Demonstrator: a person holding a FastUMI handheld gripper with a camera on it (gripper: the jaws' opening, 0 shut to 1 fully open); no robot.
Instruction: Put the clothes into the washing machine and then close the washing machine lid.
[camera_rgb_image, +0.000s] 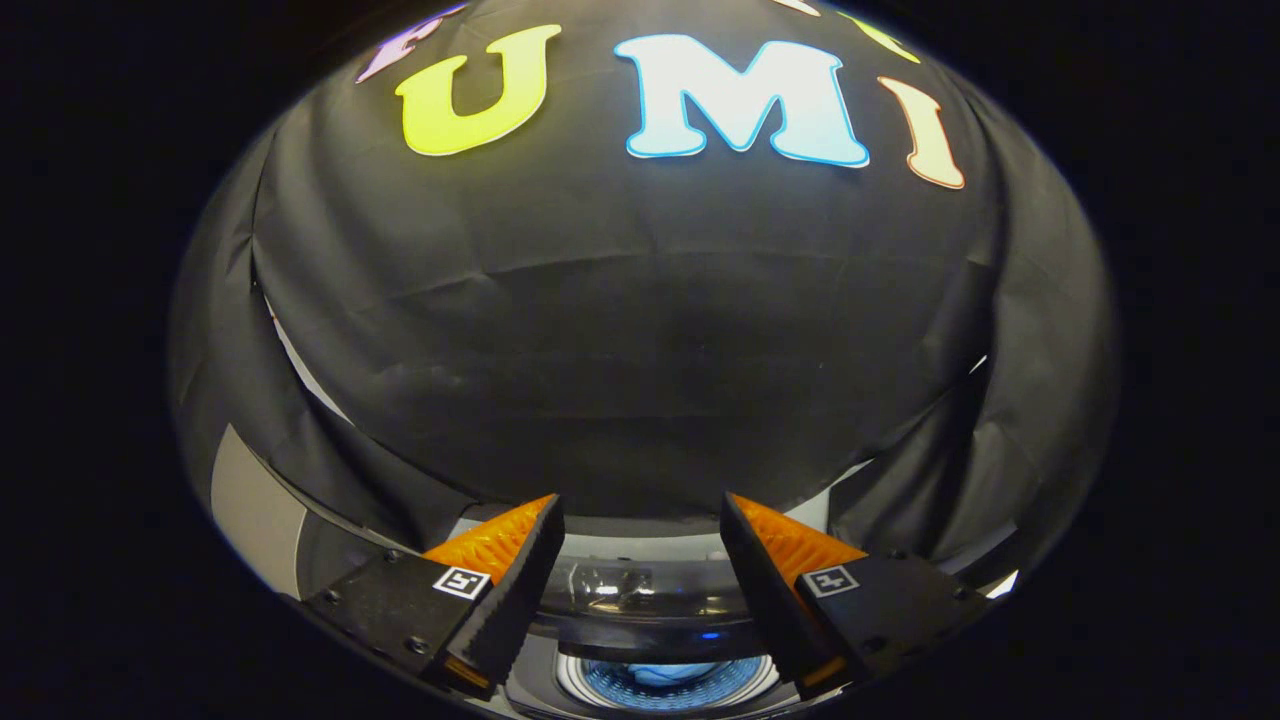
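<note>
My gripper (640, 510) is open, its two fingers spread wide with nothing between them. Below and just beyond the fingertips stands the washing machine (660, 560), seen from above. Its clear lid (630, 590) stands raised at the back of the opening. The round drum (665, 682) is lit blue inside, and a pale bluish piece of clothing (660, 674) seems to lie in it. The gripper hovers above the machine and touches nothing.
The booth's black cloth wall (640, 330) rises straight ahead, close behind the machine. Black cloth folds (940, 470) hang at both sides. A pale grey panel (255, 510) shows past the left finger.
</note>
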